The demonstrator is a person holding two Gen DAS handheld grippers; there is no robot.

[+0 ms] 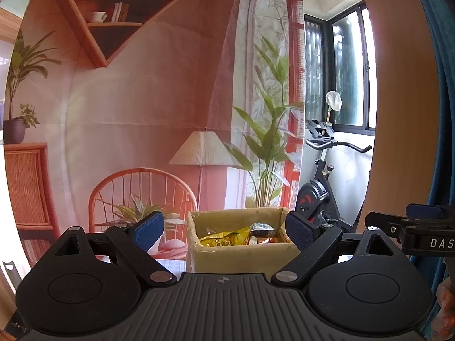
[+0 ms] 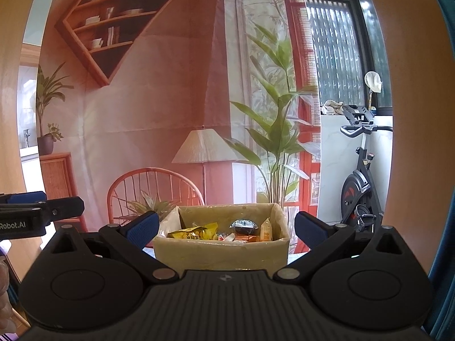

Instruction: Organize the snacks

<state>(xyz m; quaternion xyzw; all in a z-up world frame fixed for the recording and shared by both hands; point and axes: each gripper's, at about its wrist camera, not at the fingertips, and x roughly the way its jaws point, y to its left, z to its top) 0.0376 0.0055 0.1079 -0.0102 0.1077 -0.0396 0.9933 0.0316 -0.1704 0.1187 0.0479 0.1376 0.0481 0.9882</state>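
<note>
Behind a printed backdrop point(image 2: 159, 108), the box point(image 2: 221, 251) on the table already holds several snacks point(image 2: 193, 232), while both the left gripper point(image 1: 224, 228) and right gripper point(image 2: 226, 227) hover before it, jaws apart and empty, so little seems left.

Table point(image 1: 173, 264), cardboard box point(image 1: 241, 255) on it

Tan box point(image 2: 221, 251), yellow snack packet point(image 2: 192, 231), blue pads point(image 2: 143, 227)
</note>
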